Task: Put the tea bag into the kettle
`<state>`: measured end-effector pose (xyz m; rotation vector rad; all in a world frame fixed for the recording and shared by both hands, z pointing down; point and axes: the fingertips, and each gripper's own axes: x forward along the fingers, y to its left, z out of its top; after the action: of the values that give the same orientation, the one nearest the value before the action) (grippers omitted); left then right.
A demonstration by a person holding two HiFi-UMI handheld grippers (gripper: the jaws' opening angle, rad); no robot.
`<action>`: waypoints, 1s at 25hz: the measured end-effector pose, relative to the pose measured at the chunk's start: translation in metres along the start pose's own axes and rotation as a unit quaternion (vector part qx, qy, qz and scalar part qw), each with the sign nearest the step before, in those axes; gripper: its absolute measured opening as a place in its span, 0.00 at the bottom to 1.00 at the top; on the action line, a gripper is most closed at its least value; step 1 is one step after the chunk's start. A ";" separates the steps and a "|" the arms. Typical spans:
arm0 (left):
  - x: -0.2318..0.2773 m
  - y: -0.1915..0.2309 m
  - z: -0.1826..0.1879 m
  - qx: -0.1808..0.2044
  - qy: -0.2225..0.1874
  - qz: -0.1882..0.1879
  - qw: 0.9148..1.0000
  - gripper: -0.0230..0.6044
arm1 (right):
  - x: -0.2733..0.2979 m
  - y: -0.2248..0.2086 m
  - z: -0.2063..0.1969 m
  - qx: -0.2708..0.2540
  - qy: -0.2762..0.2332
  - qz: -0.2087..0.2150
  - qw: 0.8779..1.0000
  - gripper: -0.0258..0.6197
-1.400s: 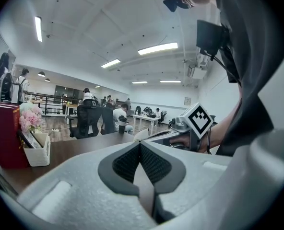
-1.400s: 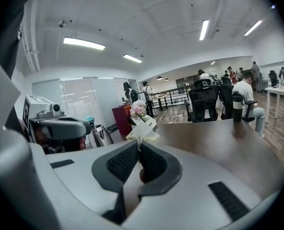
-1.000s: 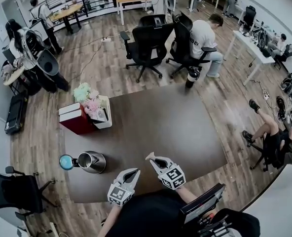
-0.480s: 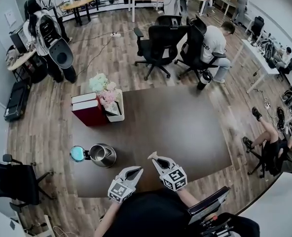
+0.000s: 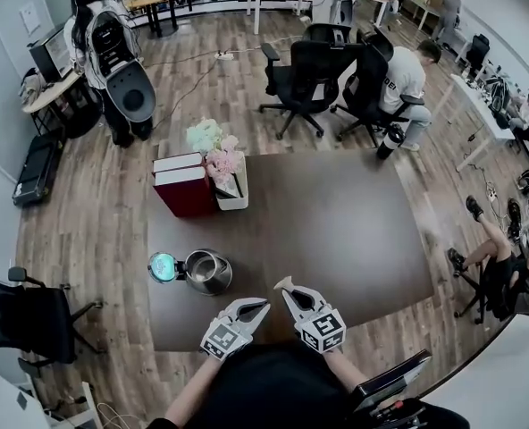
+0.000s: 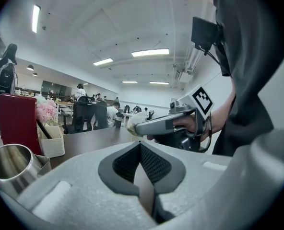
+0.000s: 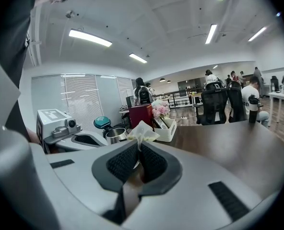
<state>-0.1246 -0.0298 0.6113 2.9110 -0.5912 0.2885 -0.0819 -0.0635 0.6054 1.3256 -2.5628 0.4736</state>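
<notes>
Stainless-steel kettle (image 5: 208,272), lid hanging open, is sitting near the dark table's (image 5: 336,231) near left corner, now closer to both grippers than a second ago. The right gripper (image 5: 289,289) is pinching the tea bag (image 5: 281,282) at its tips, over the near edge right of the kettle. The left gripper (image 5: 261,307) is hovering beside it, clenched on nothing.

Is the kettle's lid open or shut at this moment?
Open: the teal lid is swung off to the side of the kettle, and the kettle's steel mouth shows uncovered.
</notes>
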 end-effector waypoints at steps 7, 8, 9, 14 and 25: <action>-0.028 0.004 -0.004 0.012 -0.001 -0.006 1.000 0.04 | 0.006 0.025 -0.007 0.007 -0.001 0.000 1.000 0.08; -0.033 0.007 -0.006 0.012 -0.001 -0.001 1.000 0.04 | 0.010 0.029 -0.006 0.007 -0.002 0.003 1.000 0.08; -0.037 0.011 -0.007 0.012 -0.001 0.003 1.000 0.04 | 0.014 0.033 -0.005 0.006 -0.003 0.006 1.000 0.08; -0.054 0.024 -0.010 0.016 -0.005 0.019 1.000 0.04 | 0.033 0.050 0.001 -0.009 -0.004 0.026 1.000 0.08; -0.073 0.049 -0.011 0.015 -0.020 0.048 0.999 0.04 | 0.060 0.078 0.007 -0.038 0.001 0.062 0.997 0.08</action>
<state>-0.2121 -0.0453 0.6116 2.9292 -0.7397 0.2532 -0.1808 -0.0691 0.6047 1.1445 -2.6445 0.3942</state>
